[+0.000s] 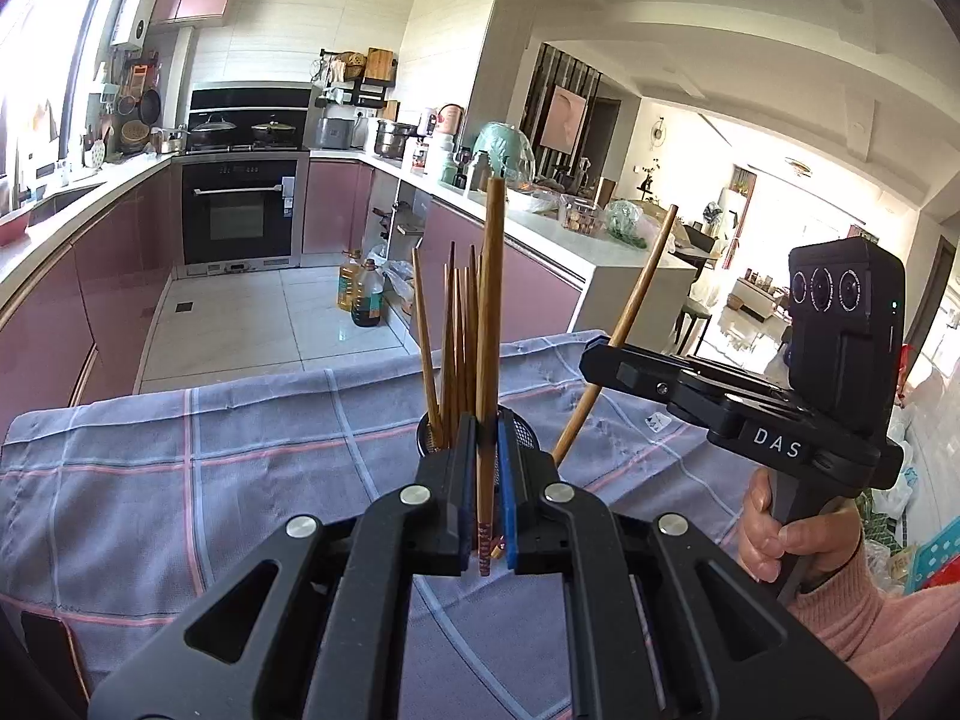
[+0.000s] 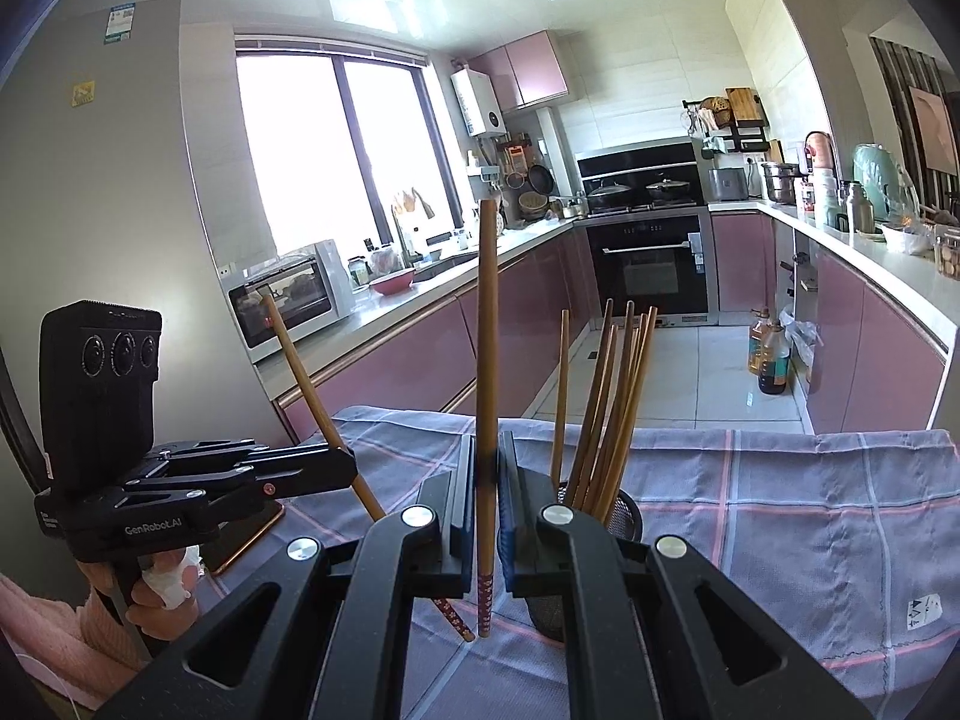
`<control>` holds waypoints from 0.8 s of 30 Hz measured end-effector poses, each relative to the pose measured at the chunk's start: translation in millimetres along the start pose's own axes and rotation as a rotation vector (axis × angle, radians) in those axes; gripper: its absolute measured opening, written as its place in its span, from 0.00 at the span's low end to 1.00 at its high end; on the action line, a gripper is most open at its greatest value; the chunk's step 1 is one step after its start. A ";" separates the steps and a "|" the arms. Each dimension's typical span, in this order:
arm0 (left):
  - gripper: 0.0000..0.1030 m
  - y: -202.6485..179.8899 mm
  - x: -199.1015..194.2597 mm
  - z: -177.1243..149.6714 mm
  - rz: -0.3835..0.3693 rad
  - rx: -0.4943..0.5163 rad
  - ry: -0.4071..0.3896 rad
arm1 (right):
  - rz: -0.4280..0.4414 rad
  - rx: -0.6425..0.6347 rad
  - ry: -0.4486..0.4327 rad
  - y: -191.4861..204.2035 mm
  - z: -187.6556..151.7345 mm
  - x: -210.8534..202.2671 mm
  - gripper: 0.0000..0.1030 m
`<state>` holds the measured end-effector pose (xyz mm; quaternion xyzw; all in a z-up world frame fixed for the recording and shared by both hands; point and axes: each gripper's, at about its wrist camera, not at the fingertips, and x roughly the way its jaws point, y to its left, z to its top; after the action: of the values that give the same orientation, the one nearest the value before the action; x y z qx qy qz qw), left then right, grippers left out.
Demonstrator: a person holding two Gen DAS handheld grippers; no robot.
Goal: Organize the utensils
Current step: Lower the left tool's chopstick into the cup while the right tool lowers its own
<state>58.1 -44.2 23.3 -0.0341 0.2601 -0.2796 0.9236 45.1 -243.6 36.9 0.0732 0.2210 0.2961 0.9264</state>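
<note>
A black mesh holder (image 1: 528,435) stands on the checked cloth with several brown chopsticks (image 1: 453,348) upright in it; it also shows in the right wrist view (image 2: 627,510). My left gripper (image 1: 487,438) is shut on one long chopstick (image 1: 491,300), held upright just in front of the holder. My right gripper (image 2: 487,462) is shut on another chopstick (image 2: 487,330), held upright to the left of the holder. In the left wrist view the right gripper (image 1: 591,354) is at the right, its chopstick (image 1: 630,312) slanting. In the right wrist view the left gripper (image 2: 345,462) is at the left, its chopstick (image 2: 312,396) slanting.
The blue-grey checked cloth (image 1: 240,450) covers the table. A dark flat object with a copper edge (image 2: 252,534) lies on it near the left gripper. Pink kitchen cabinets, an oven (image 1: 240,210) and oil bottles (image 1: 360,294) on the floor lie beyond the table.
</note>
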 end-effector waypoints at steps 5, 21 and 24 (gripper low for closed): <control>0.07 -3.3 -5.9 7.4 -0.008 0.008 -0.023 | 0.000 -0.011 -0.014 1.1 5.3 -1.2 0.06; 0.07 -9.1 -10.8 27.1 -0.030 0.024 -0.086 | -0.004 -0.032 -0.068 0.2 23.8 -4.2 0.06; 0.07 -12.0 -10.1 27.6 -0.029 0.026 -0.094 | -0.007 -0.035 -0.072 0.1 25.7 -2.7 0.06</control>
<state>58.8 -51.2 54.2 -0.0390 0.2121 -0.2943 0.9311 54.7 -245.2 60.8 0.0667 0.1828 0.2940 0.9358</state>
